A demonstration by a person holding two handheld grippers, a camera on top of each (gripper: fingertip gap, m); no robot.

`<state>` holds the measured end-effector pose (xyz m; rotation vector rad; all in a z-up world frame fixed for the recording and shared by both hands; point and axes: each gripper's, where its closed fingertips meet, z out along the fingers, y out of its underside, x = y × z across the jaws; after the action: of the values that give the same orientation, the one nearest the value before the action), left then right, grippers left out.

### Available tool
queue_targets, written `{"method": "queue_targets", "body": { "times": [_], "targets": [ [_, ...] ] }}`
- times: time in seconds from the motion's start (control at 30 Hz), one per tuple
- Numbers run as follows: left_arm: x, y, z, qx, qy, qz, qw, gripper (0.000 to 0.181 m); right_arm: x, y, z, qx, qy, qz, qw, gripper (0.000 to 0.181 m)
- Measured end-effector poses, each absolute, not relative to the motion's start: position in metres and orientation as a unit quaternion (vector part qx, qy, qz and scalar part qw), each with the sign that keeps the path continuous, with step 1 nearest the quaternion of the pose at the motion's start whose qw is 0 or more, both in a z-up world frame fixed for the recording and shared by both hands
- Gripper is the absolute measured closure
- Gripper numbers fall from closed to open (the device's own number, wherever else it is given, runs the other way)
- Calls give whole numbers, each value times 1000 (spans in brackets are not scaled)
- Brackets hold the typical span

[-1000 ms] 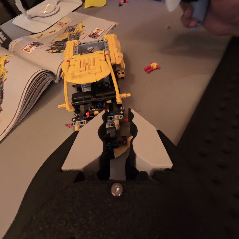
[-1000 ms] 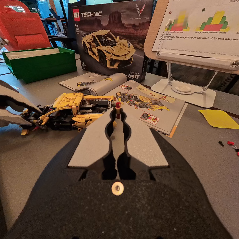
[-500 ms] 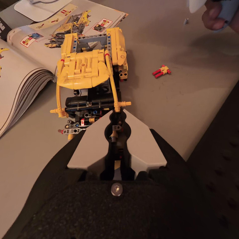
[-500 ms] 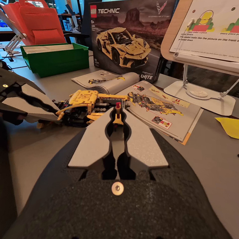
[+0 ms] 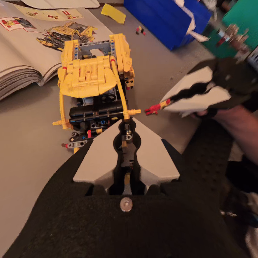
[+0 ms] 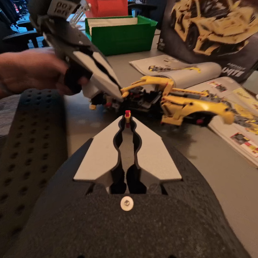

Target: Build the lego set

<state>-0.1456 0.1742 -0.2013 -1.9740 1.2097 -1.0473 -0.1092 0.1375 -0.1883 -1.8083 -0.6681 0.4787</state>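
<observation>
On grey table (image 5: 160, 67), car model (image 5: 95, 78) points away; right gripper (image 6: 127, 118) holds pin piece (image 6: 127, 115).

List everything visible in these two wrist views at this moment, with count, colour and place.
Car model: one, yellow and black, part-built, on the table.
Small piece: one, red and yellow, in the right gripper's tips.
Instruction booklet: one, grey, open, beside the model.
Set box: one, dark with a yellow car picture, behind the booklet.
Green bin: one, at the table's back.
Blue bin: one, far right in the left wrist view.
Yellow paper: one, near the blue bin.
Loose pieces: a few, red and black, on the table.
Table: one, grey.
Left gripper: shut on the model's near end.
Right gripper: shut on the small piece.
</observation>
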Motion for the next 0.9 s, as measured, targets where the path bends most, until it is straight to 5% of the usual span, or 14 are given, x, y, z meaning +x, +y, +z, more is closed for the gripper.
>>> {"method": "queue_targets", "body": {
  "times": [0.3,0.9],
  "targets": [
    [-142,176,-184,-747,381,-491,236,175,-130,160,-190,-772,-300,121,548,176],
    [-170,212,-152,-694,187,-690,87,175,-139,201,-129,-796,-355,189,452,176]
  ]
}}
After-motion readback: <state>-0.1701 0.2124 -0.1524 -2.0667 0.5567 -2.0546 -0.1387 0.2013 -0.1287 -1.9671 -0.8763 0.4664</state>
